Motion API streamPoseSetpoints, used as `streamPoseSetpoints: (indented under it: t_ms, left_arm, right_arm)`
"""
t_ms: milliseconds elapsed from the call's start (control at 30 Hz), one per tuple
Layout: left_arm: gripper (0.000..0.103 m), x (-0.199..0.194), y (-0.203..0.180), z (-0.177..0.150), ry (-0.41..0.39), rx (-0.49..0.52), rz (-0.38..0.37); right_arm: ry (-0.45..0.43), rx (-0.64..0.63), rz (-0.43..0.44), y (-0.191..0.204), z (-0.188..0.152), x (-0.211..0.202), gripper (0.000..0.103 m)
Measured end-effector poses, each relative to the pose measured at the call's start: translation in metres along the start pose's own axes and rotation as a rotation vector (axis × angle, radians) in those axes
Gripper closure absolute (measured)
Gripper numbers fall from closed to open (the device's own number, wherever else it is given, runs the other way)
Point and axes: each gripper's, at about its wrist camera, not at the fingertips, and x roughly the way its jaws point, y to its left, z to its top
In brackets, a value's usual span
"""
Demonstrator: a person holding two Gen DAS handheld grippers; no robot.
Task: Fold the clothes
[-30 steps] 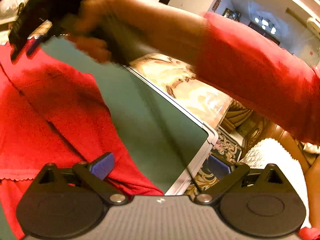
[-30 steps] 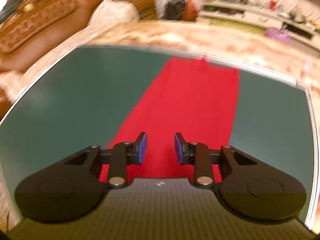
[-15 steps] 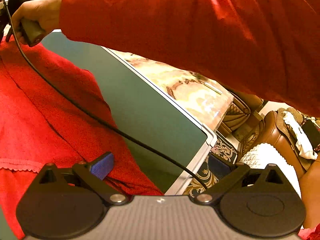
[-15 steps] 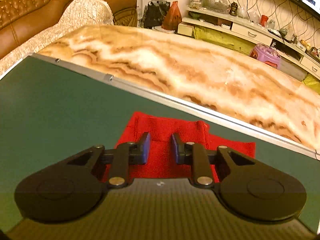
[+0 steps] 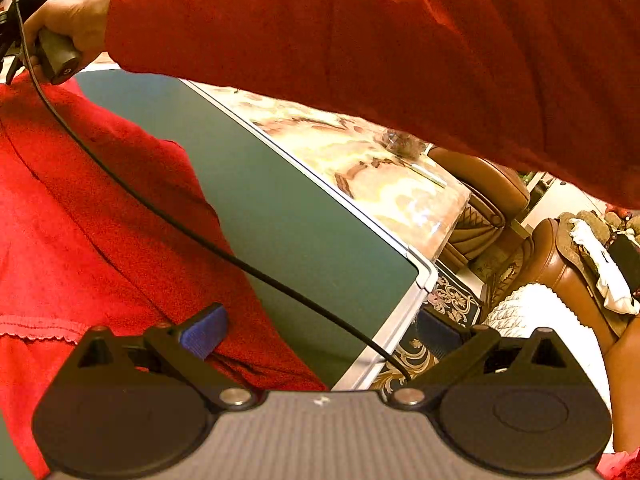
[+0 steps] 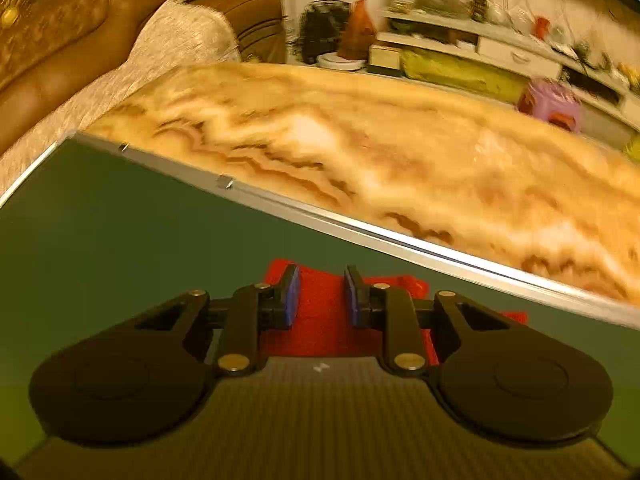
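Red knit garment (image 5: 80,216) spread rumpled on green board (image 5: 304,216); left gripper (image 5: 320,330) wide open, right gripper (image 6: 320,294) part-open, both empty.

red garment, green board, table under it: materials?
Red garment: soft knit, seemingly; nubby texture, scalloped seam. Green board: smooth matte sheet, metal-looking silvery frame. Table: glossy marble or onyx look, swirling brown veins; could be imitation.

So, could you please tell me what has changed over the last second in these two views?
The right claw has travelled out along the red garment to its far end near the green board's edge, its fingers a little wider apart, gripping nothing. The person's red-sleeved arm now reaches across the left view, trailing a black cable. The left claw stayed wide open at the garment's near edge.
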Motion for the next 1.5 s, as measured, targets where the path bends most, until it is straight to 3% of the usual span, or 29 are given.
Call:
streamPoseSetpoints:
  t_ms: [133, 333, 433, 600, 900, 1167, 1367, 1500]
  left_arm:
    - [0.0, -0.022, 0.001, 0.0, 0.0, 0.006, -0.008]
    - [0.0, -0.02, 0.005, 0.001, -0.001, 0.003, -0.016]
    - [0.0, -0.021, 0.008, 0.0, -0.003, 0.006, -0.016]
    - [0.0, -0.022, 0.011, 0.0, -0.002, 0.01, -0.012]
    - [0.0, -0.019, 0.01, 0.001, 0.002, 0.015, -0.008]
    - [0.0, -0.023, 0.011, -0.001, 0.0, 0.01, -0.011]
    - [0.0, -0.024, 0.01, 0.0, 0.004, 0.011, -0.009]
    - [0.0, -0.027, 0.011, 0.001, 0.012, 0.0, -0.01]
  right_arm:
    - [-0.005, -0.019, -0.016, 0.006, 0.003, 0.003, 0.073]
    - [-0.056, 0.132, -0.017, -0.024, 0.007, -0.016, 0.073]
    - [-0.036, 0.167, 0.016, -0.043, 0.002, -0.023, 0.073]
    - [0.008, 0.172, 0.063, -0.057, -0.007, -0.024, 0.088]
    - [-0.038, 0.242, -0.094, -0.052, -0.004, -0.013, 0.091]
    - [-0.053, 0.286, 0.084, -0.061, -0.013, -0.03, 0.091]
    - [-0.024, 0.278, 0.039, -0.06, -0.015, -0.011, 0.091]
    - [-0.061, 0.267, 0.069, -0.057, -0.019, -0.037, 0.09]
